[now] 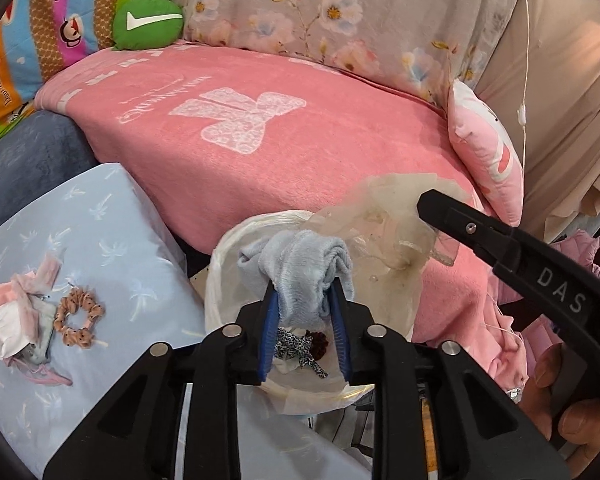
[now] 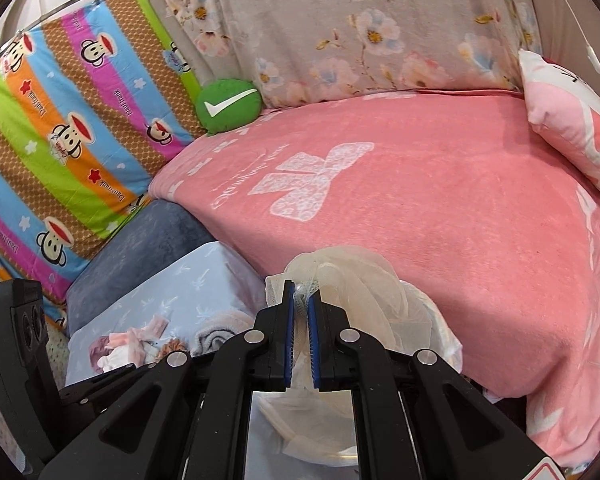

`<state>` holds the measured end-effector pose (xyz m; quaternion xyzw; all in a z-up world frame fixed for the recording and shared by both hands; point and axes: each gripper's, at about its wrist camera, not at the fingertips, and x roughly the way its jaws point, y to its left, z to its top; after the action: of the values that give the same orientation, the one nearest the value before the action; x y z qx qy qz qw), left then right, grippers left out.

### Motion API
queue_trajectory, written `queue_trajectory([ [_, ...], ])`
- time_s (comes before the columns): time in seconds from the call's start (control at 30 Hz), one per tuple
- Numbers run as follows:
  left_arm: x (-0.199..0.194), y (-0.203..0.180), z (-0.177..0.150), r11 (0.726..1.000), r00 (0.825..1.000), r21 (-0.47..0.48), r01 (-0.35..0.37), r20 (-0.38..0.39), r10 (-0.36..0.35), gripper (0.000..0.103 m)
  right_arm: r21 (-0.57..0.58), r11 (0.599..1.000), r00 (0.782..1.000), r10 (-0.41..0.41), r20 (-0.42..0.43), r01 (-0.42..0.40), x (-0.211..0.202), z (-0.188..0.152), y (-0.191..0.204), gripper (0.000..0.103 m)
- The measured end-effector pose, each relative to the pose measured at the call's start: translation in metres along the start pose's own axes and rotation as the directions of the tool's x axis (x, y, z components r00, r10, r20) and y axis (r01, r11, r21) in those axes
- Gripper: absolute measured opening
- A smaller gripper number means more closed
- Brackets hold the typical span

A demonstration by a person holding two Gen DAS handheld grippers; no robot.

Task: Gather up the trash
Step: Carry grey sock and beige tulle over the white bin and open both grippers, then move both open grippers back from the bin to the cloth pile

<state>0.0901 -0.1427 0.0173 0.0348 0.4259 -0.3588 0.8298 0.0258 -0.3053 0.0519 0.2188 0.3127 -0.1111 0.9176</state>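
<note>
Only the left wrist view looks down into the white bin bag (image 1: 220, 264): at its bottom lie a leopard-print scrap (image 1: 296, 346) and a dark red scrunchie (image 1: 320, 342). That view also shows the left gripper (image 1: 305, 300) with its jaws closed on a rolled grey-blue sock (image 1: 300, 268), held over the bag's mouth. Beside the bag, on the light blue cushion (image 1: 112, 224), sit a brown scrunchie (image 1: 78, 316) and a heap of pink and white cloth scraps (image 1: 16, 320).

From the right wrist view, the bag's inside is hidden behind the right gripper (image 2: 301, 300), whose jaws are pinched nearly together on a bunch of cream netting (image 2: 348, 272); the netting hangs at the bag's rim, against the pink blanket (image 2: 440, 200). Farther back rests a green cushion (image 2: 228, 106) with a white tick.
</note>
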Motion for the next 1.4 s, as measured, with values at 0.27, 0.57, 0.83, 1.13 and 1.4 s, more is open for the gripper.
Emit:
queue_trajectory([
  [0.27, -0.001, -0.006, 0.0, 0.999, 0.999, -0.01, -0.041, 0.034, 0.041, 0.064, 0.022, 1.0, 1.0, -0.004, -0.006, 0.004, 0.005, 0.004, -0.012, 0.012],
  [0.57, -0.008, 0.014, -0.002, 0.994, 0.995, -0.064, -0.084, 0.053, 0.088, 0.064, 0.005, 1.0, 1.0, 0.005, -0.03, -0.005, 0.017, -0.003, -0.001, 0.029],
  [0.83, -0.017, 0.036, -0.01, 0.989, 0.99, -0.095, -0.115, 0.069, 0.122, 0.064, 0.055, 0.998, 0.993, 0.027, -0.111, -0.021, 0.045, -0.018, -0.004, 0.041],
  [1.13, -0.007, 0.039, -0.023, 0.992, 0.994, -0.079, -0.101, 0.042, 0.105, 0.064, 0.163, 0.977, 0.974, 0.165, -0.158, -0.139, 0.057, -0.01, 0.0, 0.041],
  [1.4, 0.008, 0.03, -0.026, 0.996, 0.997, -0.039, -0.077, 0.018, 0.078, 0.064, 0.124, 0.99, 0.956, 0.102, -0.276, -0.07, 0.077, -0.004, 0.007, 0.05],
])
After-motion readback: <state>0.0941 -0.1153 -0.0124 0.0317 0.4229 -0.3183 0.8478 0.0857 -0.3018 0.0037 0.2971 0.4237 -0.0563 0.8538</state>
